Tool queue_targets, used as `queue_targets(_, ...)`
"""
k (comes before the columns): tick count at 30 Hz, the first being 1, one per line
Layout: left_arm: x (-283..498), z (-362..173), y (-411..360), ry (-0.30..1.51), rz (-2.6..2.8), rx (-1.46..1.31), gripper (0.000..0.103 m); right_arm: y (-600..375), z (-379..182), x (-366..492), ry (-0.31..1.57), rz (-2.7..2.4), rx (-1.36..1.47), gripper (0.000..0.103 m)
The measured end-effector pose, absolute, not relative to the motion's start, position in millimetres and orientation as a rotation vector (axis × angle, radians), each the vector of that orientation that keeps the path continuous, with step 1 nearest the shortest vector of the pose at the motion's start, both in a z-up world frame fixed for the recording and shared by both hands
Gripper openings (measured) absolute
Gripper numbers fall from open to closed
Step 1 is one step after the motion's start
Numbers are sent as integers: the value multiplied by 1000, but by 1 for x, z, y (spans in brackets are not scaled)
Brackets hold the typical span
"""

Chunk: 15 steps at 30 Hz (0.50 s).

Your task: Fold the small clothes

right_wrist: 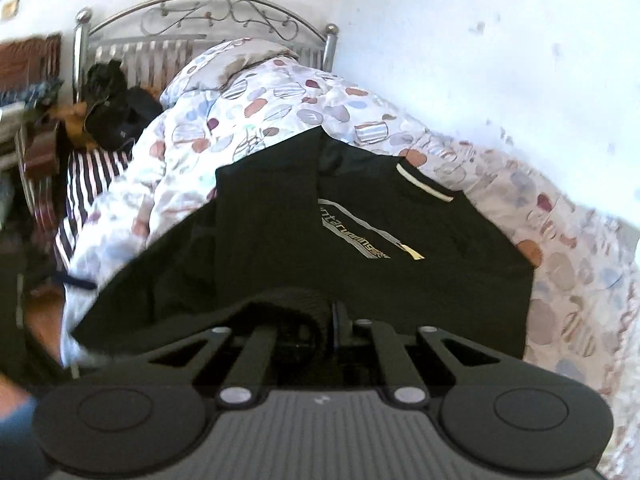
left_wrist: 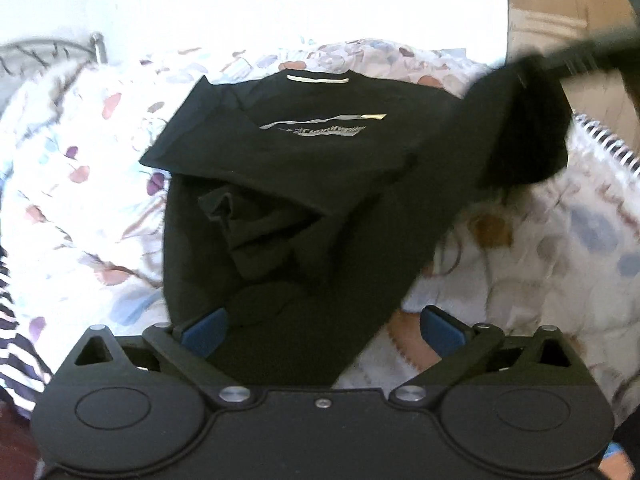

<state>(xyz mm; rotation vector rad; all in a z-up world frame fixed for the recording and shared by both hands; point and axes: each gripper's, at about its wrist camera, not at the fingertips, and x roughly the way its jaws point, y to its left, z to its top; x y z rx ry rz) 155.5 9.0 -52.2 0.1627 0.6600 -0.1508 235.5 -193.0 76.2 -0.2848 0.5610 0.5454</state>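
A black t-shirt with a grey chest logo lies on a floral duvet, its white-edged collar at the far side. My left gripper is open, and the shirt's near hem lies loosely between its blue pads. In the left wrist view the shirt's right side is lifted off the bed in a blurred fold. In the right wrist view my right gripper is shut on a bunch of this black t-shirt, held above the rest of it.
The floral duvet covers the bed around the shirt. A metal headboard stands against the white wall. A striped cloth and a dark bag lie on the bed's left. A cardboard box stands at the right.
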Motion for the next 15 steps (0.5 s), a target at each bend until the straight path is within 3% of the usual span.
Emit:
queue_targets(4,153,-65,-8,637,-74,226,102,-184,89,263,575,546,-213,8)
queue_targets(13,185,-69,-13,605,113,264,88,-171,107,287,594,580,-98,8)
queue_targets(15,189,-70,-7,617,118,265,77,-170,113,293,592,580,-73,8)
